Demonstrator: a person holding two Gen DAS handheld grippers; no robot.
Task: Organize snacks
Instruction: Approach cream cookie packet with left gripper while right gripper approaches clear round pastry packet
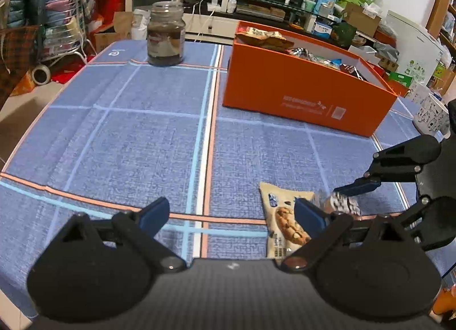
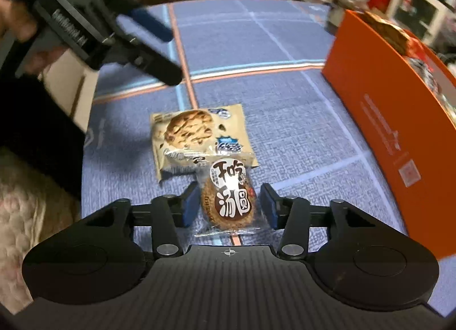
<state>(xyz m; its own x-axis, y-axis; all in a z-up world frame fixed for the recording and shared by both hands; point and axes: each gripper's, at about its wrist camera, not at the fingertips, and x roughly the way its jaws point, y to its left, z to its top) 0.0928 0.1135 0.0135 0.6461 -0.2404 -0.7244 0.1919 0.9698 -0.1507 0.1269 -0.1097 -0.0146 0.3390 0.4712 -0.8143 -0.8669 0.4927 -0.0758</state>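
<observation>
The round snack packet [image 2: 229,197] lies on the blue tablecloth [image 2: 285,119], overlapping the cookie packet [image 2: 196,136] — light, crinkly and likely brittle, so best pinched across its middle. The right gripper [image 2: 229,206] straddles it, pads not yet pressing. The left gripper [image 1: 230,214] hangs spread wide — empty; the orange box [image 2: 393,119] waits nearby.

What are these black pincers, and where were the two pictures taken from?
A person holds a two-fingered claw in each hand, and each carries a camera looking along its fingers. One picture looks out from the left claw, open and empty. The other is from the right claw, open around a round biscuit packet without pressing it yet. That packet overlaps a cookie packet on the blue tablecloth. Beyond stand an orange box holding snacks and a dark jar.
</observation>
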